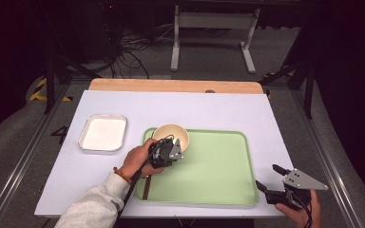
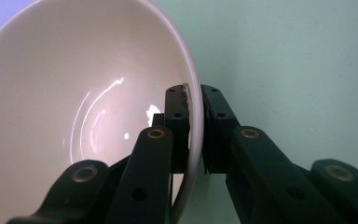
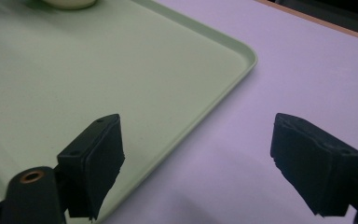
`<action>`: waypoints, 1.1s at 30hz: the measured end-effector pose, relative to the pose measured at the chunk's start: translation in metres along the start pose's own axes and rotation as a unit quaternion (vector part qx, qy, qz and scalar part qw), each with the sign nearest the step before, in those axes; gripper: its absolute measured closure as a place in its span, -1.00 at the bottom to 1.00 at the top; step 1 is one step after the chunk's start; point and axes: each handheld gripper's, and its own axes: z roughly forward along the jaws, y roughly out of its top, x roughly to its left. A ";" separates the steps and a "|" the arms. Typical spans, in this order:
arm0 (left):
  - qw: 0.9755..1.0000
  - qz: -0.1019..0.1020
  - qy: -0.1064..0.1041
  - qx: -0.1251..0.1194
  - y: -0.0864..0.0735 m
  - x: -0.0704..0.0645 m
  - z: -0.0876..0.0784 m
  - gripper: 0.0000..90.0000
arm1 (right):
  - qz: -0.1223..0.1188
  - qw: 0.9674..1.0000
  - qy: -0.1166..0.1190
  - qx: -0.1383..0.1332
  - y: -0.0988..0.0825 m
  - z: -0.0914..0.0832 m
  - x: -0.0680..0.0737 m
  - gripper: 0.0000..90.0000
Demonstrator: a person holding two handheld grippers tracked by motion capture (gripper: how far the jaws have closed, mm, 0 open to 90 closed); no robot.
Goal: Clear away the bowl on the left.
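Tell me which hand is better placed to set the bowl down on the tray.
Left. The left gripper is already clamped on the bowl rim over the green tray. The right gripper sits open at the tray's near right corner, holding nothing.

A dark "4" [image 1: 60, 133] stands on the grey floor [image 1: 24, 142], left of the table; nothing else readable

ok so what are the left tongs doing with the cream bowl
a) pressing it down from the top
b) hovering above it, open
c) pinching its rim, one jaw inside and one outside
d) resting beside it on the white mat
c: the left tongs clamp the bowl rim between the jaws over the green tray.
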 end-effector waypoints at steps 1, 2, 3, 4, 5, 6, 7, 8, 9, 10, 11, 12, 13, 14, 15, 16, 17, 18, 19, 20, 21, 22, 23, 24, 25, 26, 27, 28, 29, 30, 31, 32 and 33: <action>1.000 0.000 -0.002 -0.001 -0.001 0.001 0.000 0.85 | 0.000 1.000 0.000 0.000 0.000 0.000 0.000 -0.61; 1.000 -0.006 -0.004 -0.002 -0.002 0.003 0.000 0.85 | 0.000 1.000 0.000 0.001 0.000 0.000 0.000 -0.61; 1.000 -0.013 -0.005 -0.005 -0.004 0.005 0.000 0.85 | 0.001 1.000 0.000 0.001 0.000 0.000 0.000 -0.61; 1.000 -0.019 -0.006 -0.005 -0.006 0.006 0.000 0.85 | 0.000 1.000 -0.001 0.002 0.000 0.000 -0.001 -0.61; 1.000 -0.025 -0.005 -0.008 -0.007 0.007 0.000 0.85 | 0.001 1.000 -0.001 0.002 0.000 0.000 -0.001 -0.61; 1.000 -0.025 -0.005 -0.009 -0.008 0.009 0.000 0.85 | 0.001 1.000 0.000 0.002 0.000 0.000 0.000 -0.61; 0.999 -0.032 -0.006 -0.012 -0.010 0.011 0.000 0.85 | 0.000 1.000 0.000 0.003 0.000 0.000 0.000 -0.61; 0.999 -0.037 -0.007 -0.015 -0.012 0.013 0.000 0.84 | 0.000 1.000 0.001 0.004 -0.001 0.001 0.000 -0.61; 0.999 -0.043 -0.009 -0.016 -0.013 0.013 0.000 0.84 | 0.000 1.000 0.001 0.005 -0.001 0.001 0.000 -0.61; 0.999 -0.045 -0.010 -0.019 -0.015 0.015 0.000 0.84 | 0.000 1.000 0.002 0.005 -0.001 0.000 0.000 -0.61; 0.999 -0.045 -0.010 -0.019 -0.015 0.015 0.000 0.84 | 0.000 1.000 0.002 0.005 -0.001 0.000 0.000 -0.61; 0.998 -0.053 -0.008 -0.021 -0.018 0.018 0.000 0.84 | 0.001 1.000 0.002 0.004 -0.001 0.000 0.000 -0.61; 0.998 -0.053 -0.008 -0.021 -0.018 0.018 0.000 0.81 | 0.001 1.000 0.002 0.004 -0.001 0.000 0.000 -0.61; 0.998 -0.058 -0.008 -0.024 -0.020 0.020 0.000 0.81 | 0.001 1.000 0.002 0.005 -0.001 0.001 0.000 -0.61; 0.998 -0.064 -0.008 -0.027 -0.022 0.021 0.000 0.78 | 0.000 1.000 0.003 0.006 -0.001 0.001 0.000 -0.61; 0.997 -0.067 -0.007 -0.028 -0.023 0.022 0.000 0.75 | 0.000 1.000 0.003 0.006 -0.001 0.001 0.000 -0.61; 0.997 -0.070 -0.007 -0.029 -0.024 0.023 0.000 0.74 | 0.000 1.000 0.003 0.006 -0.001 0.001 0.000 -0.61; 0.997 -0.071 -0.007 -0.030 -0.025 0.024 0.000 0.73 | 0.000 1.000 0.003 0.006 -0.001 0.001 0.000 -0.61; 0.997 -0.073 -0.005 -0.031 -0.026 0.025 0.000 0.71 | 0.000 1.000 0.004 0.006 -0.001 0.001 0.000 -0.61; 0.996 -0.078 -0.003 -0.032 -0.027 0.026 0.000 0.69 | 0.000 1.000 0.004 0.006 -0.001 0.001 0.000 -0.61; 0.996 -0.080 -0.003 -0.035 -0.029 0.027 0.000 0.66 | 0.000 1.000 0.004 0.007 -0.001 0.001 0.000 -0.61; 0.996 -0.083 -0.003 -0.035 -0.029 0.027 0.000 0.66 | 0.000 1.000 0.004 0.007 -0.001 0.001 0.000 -0.61; 0.996 -0.084 -0.002 -0.035 -0.030 0.028 -0.001 0.64 | 0.000 1.000 0.004 0.007 -0.001 0.001 0.000 -0.62; 0.995 -0.087 -0.001 -0.038 -0.031 0.029 0.000 0.62 | 0.000 1.000 0.004 0.008 -0.001 0.001 0.000 -0.62; 0.995 -0.092 -0.003 -0.038 -0.032 0.029 -0.001 0.61 | 0.000 1.000 0.004 0.007 -0.001 0.001 0.000 -0.62; 0.995 -0.094 -0.002 -0.038 -0.033 0.029 -0.001 0.59 | 0.000 1.000 0.004 0.007 -0.001 0.001 0.000 -0.62; 0.995 -0.093 -0.001 -0.040 -0.033 0.029 -0.001 0.57 | -0.001 1.000 0.003 0.007 -0.001 0.001 0.000 -0.62; 0.995 -0.095 -0.002 -0.040 -0.033 0.029 -0.001 0.56 | -0.002 1.000 0.003 0.007 -0.001 0.000 0.000 -0.62; 0.994 -0.098 -0.002 -0.040 -0.034 0.030 -0.001 0.54 | -0.001 1.000 0.004 0.007 -0.001 0.000 0.000 -0.62; 0.994 -0.100 -0.002 -0.040 -0.034 0.030 -0.001 0.52 | 0.000 1.000 0.005 0.007 -0.001 0.001 0.000 -0.62; 0.994 -0.102 0.001 -0.039 -0.035 0.030 -0.001 0.48 | -0.001 1.000 0.005 0.008 -0.001 0.001 0.000 -0.62; 0.994 -0.107 0.001 -0.038 -0.036 0.031 -0.001 0.44 | -0.002 1.000 0.005 0.008 -0.001 0.001 0.000 -0.62; 0.993 -0.108 0.001 -0.041 -0.037 0.031 -0.002 0.41 | -0.002 1.000 0.006 0.008 -0.001 0.001 0.000 -0.62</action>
